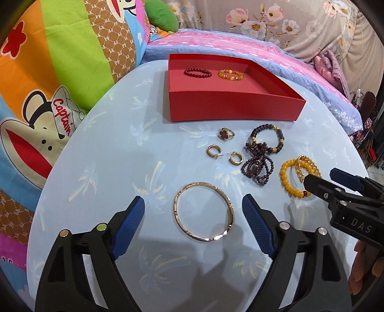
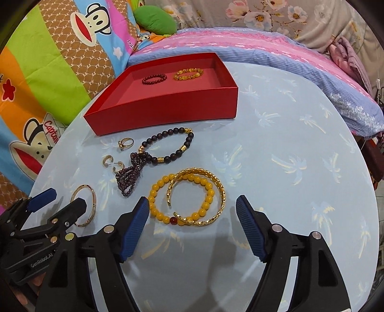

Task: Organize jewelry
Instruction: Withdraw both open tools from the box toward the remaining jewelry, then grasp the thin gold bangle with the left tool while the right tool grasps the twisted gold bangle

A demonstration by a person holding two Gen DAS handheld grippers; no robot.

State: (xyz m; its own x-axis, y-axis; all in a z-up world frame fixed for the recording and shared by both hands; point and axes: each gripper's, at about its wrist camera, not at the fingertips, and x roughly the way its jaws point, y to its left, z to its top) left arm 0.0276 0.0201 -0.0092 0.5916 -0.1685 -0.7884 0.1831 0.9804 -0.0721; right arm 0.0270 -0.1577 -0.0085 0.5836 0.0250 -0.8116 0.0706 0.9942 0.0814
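A red box (image 1: 230,105) (image 2: 168,108) holds a dark red bead bracelet (image 1: 198,72) (image 2: 154,79) and an amber bracelet (image 1: 230,75) (image 2: 188,74). On the table lie a thin gold bangle (image 1: 203,214) (image 2: 84,207), a ring (image 1: 225,133) (image 2: 125,143), two hoop earrings (image 1: 225,154) (image 2: 112,163), dark bead bracelets (image 1: 264,148) (image 2: 153,156), a yellow bead bracelet (image 1: 291,178) (image 2: 180,199) and a gold cuff (image 1: 308,165) (image 2: 204,196). My left gripper (image 1: 193,218) (image 2: 56,200) is open around the gold bangle. My right gripper (image 2: 192,216) (image 1: 321,178) is open over the yellow bracelet and cuff.
The round table (image 1: 120,168) (image 2: 288,156) has a light blue palm-print cover. Colourful cartoon bedding (image 1: 48,96) lies to the left, a pink and blue striped blanket (image 1: 240,45) behind the box, and a floral cloth (image 2: 264,16) at the back.
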